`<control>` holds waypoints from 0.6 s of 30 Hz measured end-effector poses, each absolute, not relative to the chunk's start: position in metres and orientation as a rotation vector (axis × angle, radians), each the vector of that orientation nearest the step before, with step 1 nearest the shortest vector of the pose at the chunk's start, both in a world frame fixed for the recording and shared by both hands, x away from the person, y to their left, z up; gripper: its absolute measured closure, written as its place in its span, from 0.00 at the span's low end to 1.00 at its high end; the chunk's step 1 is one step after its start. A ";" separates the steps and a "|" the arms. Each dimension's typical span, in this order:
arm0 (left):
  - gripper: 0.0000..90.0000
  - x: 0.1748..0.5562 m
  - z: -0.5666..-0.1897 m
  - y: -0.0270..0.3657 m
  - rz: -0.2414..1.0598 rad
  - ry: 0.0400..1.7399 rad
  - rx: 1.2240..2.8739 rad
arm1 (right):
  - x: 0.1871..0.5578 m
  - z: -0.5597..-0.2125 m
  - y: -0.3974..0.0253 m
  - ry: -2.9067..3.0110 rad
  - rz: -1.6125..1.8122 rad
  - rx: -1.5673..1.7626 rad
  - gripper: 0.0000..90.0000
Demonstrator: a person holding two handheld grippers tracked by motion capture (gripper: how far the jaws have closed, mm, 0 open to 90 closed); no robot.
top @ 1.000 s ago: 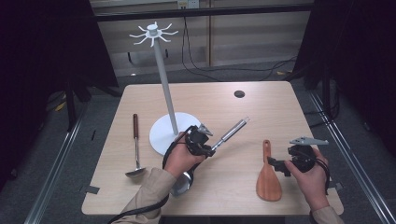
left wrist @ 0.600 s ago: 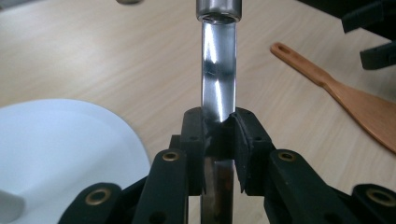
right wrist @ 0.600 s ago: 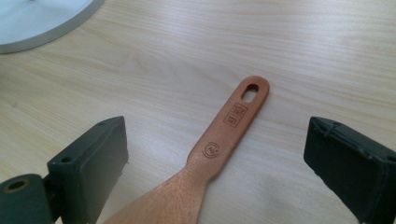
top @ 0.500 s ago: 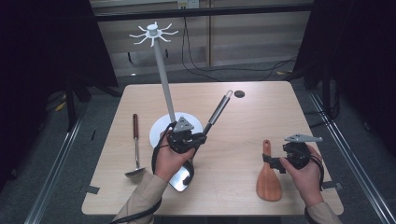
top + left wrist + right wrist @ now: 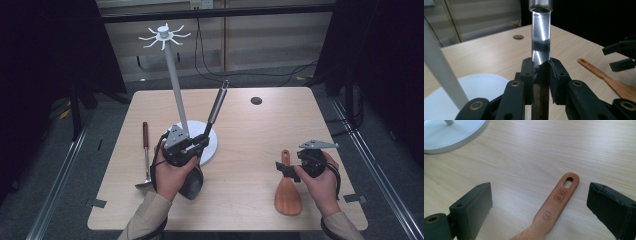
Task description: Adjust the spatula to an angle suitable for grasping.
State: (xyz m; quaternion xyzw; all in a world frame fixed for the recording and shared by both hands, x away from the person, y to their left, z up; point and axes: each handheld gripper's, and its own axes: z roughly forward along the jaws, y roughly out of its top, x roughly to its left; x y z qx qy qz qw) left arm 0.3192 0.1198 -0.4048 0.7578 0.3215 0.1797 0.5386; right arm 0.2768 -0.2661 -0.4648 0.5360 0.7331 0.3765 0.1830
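My left gripper [image 5: 200, 142] [image 5: 541, 65] is shut on the shiny metal handle [image 5: 217, 107] [image 5: 540, 37] of a utensil. The handle slants up and away, and its black head [image 5: 192, 182] hangs low beside the person's left hand. Just behind stands a white rack [image 5: 175, 85] with hooks at the top and a round base [image 5: 212, 145] [image 5: 461, 90]. My right gripper [image 5: 282, 167] [image 5: 540, 188] is open, its jaws on either side of the handle of a wooden spatula [image 5: 287, 192] [image 5: 556, 200] that lies flat on the table, not touching it.
A small steel ladle [image 5: 145, 155] with a dark wooden handle lies at the table's left. A round cable hole [image 5: 256, 100] [image 5: 518, 37] sits near the far edge. The rack's base [image 5: 454, 132] is off to the right gripper's far left.
The left gripper has tipped the utensil up, so its handle swung from pointing right to standing steeply beside the rack pole. The right gripper has barely moved.
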 end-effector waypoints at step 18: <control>0.84 0.305 -0.385 0.132 0.522 0.748 1.688 | 0.283 -0.464 -0.256 2.090 1.079 1.484 0.06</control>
